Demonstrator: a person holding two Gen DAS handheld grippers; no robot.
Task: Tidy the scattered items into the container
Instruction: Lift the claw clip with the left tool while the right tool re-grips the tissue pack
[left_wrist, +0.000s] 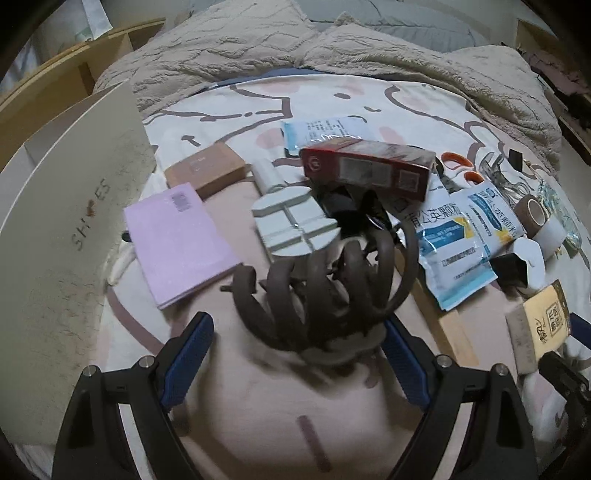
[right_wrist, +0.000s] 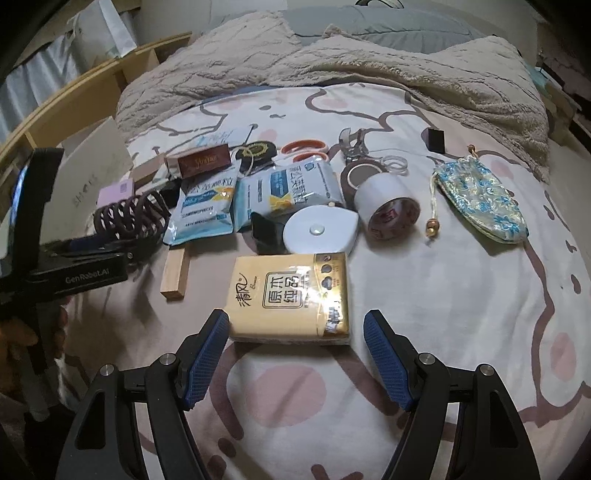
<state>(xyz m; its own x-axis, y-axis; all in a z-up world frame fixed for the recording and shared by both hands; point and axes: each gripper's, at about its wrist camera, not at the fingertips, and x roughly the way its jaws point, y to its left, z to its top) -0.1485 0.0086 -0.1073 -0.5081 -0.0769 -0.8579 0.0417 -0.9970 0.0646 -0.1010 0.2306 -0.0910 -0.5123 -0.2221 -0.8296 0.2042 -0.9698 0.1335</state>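
In the left wrist view, the left tool (left_wrist: 295, 341) is spread wide. A big brown plastic hair claw clip (left_wrist: 325, 291) sits between its blue pads (left_wrist: 188, 354), low in the middle of the frame. The clip looks a bit blurry, and I cannot tell if the pads press on it yet. The white cardboard shoe box with "SHOES" on it (left_wrist: 74, 221) stands at the left edge. That is likely the container. Above the clip lie a pink flat booklet (left_wrist: 181, 240), a red carton (left_wrist: 369, 166) and blue-and-white packets (left_wrist: 450, 243) on the cartoon bed sheet (left_wrist: 258, 406).

In the right wrist view, the right tool (right_wrist: 295, 341) is also spread and holds nothing. A yellow pack of tissues (right_wrist: 291, 295) lies just past its tips, in the middle of the frame. A white tape roll (right_wrist: 388, 203) and a blue flowered pouch (right_wrist: 484, 206) lie to the upper right.

I think both tools are each going for one thing. Next, the left tool should squeeze the clip and carry it left to the box. The right tool should move forward around the tissues.
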